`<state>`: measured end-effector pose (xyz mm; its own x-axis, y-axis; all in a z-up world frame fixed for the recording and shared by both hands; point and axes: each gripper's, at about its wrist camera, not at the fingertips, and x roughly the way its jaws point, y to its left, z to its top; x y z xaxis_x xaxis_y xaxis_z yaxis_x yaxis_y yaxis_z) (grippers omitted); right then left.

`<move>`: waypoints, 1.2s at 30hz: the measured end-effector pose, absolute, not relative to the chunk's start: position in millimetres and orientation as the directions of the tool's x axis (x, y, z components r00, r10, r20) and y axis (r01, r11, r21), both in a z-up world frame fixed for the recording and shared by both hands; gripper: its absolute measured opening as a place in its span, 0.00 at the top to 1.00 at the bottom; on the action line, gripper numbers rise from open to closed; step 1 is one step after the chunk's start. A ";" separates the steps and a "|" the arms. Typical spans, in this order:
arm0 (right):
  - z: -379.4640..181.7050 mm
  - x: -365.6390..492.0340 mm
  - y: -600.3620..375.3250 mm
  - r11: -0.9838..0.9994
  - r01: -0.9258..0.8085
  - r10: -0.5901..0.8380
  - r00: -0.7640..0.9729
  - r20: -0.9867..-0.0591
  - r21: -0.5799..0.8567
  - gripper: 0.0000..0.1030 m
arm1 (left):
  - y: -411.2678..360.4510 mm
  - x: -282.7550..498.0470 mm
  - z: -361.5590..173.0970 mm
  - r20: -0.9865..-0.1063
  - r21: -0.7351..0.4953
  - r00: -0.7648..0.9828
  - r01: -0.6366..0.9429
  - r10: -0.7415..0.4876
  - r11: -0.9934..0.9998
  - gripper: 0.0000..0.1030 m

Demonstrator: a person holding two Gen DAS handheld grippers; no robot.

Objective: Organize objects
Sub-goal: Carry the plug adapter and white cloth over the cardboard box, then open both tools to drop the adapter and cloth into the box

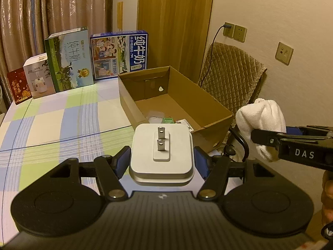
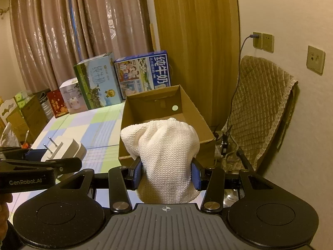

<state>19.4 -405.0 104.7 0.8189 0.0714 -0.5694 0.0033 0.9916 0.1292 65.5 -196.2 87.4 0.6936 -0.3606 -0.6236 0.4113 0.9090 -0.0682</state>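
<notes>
A square grey-white plug adapter (image 1: 161, 156), two flat metal prongs up, sits clenched between the blue pads of the left tongs (image 1: 161, 162), held above the checked worktop (image 1: 52, 125) just short of the open cardboard box (image 1: 172, 102). The right tongs (image 2: 166, 171) grasp a bunched white knitted cloth (image 2: 164, 150) in front of that box. The tong arms read "DAS" and "GenRobot.AI". Small items lie on the box floor. Behind stand a blue milk carton box (image 1: 120, 55) printed "纯牛奶" and a green one (image 1: 69, 59).
</notes>
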 end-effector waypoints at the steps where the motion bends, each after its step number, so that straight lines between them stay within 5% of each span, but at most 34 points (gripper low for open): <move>1: 105.7 22.7 -405.7 0.992 0.000 0.073 0.819 -0.569 0.127 0.57 | -197.8 67.2 87.8 -0.623 -0.066 0.694 0.413 -0.361 0.908 0.41; 36: 69.2 199.7 -443.4 0.996 -0.024 0.073 0.765 -0.640 0.084 0.57 | -264.2 239.1 47.8 -0.683 -0.070 0.626 0.457 -0.377 0.887 0.41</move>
<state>199.7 -443.4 69.2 0.7649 0.0727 -0.6400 -0.0245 0.9962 0.0839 239.1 -264.2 47.8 0.6261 -0.3767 -0.6827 0.4572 0.8866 -0.0699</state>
